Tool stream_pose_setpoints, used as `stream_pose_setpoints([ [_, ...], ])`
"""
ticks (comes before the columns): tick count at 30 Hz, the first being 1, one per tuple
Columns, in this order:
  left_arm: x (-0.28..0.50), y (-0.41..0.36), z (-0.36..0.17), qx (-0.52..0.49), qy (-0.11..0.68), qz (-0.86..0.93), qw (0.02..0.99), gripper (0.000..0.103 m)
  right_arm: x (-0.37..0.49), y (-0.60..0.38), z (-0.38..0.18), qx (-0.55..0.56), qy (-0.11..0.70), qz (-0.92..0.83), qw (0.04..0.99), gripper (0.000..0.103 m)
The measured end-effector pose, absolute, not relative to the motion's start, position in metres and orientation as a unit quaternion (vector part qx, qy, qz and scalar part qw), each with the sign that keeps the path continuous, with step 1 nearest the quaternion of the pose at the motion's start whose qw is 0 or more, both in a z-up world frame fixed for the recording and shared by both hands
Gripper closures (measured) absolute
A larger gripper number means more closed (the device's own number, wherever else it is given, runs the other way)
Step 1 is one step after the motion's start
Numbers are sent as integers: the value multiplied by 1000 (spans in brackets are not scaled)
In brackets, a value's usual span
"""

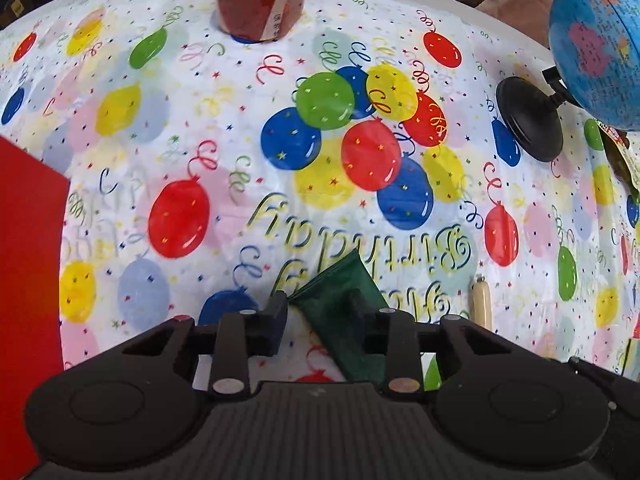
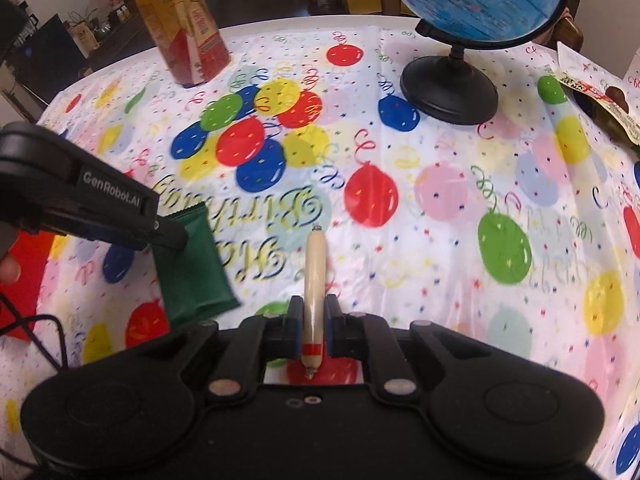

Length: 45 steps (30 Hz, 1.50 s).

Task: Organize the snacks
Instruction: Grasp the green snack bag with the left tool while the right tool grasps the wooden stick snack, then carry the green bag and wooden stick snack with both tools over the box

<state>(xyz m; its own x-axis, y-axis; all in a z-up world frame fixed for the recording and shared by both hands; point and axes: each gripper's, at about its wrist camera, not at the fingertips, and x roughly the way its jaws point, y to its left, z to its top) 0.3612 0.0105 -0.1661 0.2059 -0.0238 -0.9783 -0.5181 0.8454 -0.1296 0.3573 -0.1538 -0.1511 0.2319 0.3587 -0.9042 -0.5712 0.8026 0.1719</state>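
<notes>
On the far left lies a red sheet (image 1: 28,264) on the balloon cloth (image 1: 240,128); just right of it the left gripper (image 1: 320,320) points steeply down with a green packet (image 1: 340,312) between its fingers. The jaws look nearly shut, the right finger against the packet, but from the left wrist view there seems a gap at the left finger, so I cannot tell whether the grip is firm; in the right wrist view the packet (image 2: 192,264) hangs tilted from that gripper (image 2: 172,236), which suggests it is held by one crimped end. Further right the right gripper (image 2: 314,332) has its jaws closed tight on a sausage stick (image 2: 314,280), gripped near its red-banded end; the far end points away across the cloth.

The step in hand seems to be carrying both snacks to one place; to do it well, keep both grips steady, lift clear of the cloth before travelling, and keep the two grippers apart so the dangling packet does not brush the stick.

The packet is flat, dark green, flexible, with serrated ends; the stick is slim, pale beige, clipped at its tips. Beyond stand a bottle (image 2: 180,24) and a globe (image 2: 472,4); another snack wrapper (image 2: 600,100) lies far right.
</notes>
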Motion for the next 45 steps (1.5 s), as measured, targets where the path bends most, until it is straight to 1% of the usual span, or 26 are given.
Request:
stream_pose_setpoints([
  [3, 357, 12, -167, -243, 612, 169, 734, 71, 349, -158, -145, -92, 539, 302, 780, 95],
  [5, 356, 12, -166, -253, 613, 173, 728, 68, 346, -162, -141, -85, 537, 304, 782, 95],
  [7, 355, 10, -166, -261, 615, 178, 723, 49, 342, -168, -139, -78, 538, 304, 782, 95],
  [9, 355, 5, -166, -265, 616, 181, 719, 41, 339, -174, -139, -74, 537, 304, 783, 95],
  [12, 361, -6, -172, -258, 631, 197, 704, 41, 336, -183, -139, -61, 539, 301, 784, 95],
  [14, 364, -9, -178, -278, 638, 214, 686, 41, 333, -189, -140, -53, 541, 299, 784, 95],
  [19, 371, -18, -181, -309, 625, 237, 676, 41, 327, -205, -143, -35, 545, 291, 785, 94],
  [28, 379, -36, -185, -266, 624, 297, 672, 41, 323, -222, -145, -20, 545, 281, 790, 94],
  [30, 377, -36, -184, -265, 619, 297, 677, 44, 322, -224, -145, -21, 545, 279, 790, 94],
  [31, 376, -36, -184, -262, 619, 294, 679, 48, 321, -225, -145, -20, 547, 279, 789, 94],
  [34, 370, -36, -182, -253, 622, 274, 688, 54, 318, -227, -146, -21, 550, 276, 788, 94],
  [45, 320, -13, -177, -229, 622, 195, 723, 54, 293, -222, -142, -14, 559, 280, 781, 94],
])
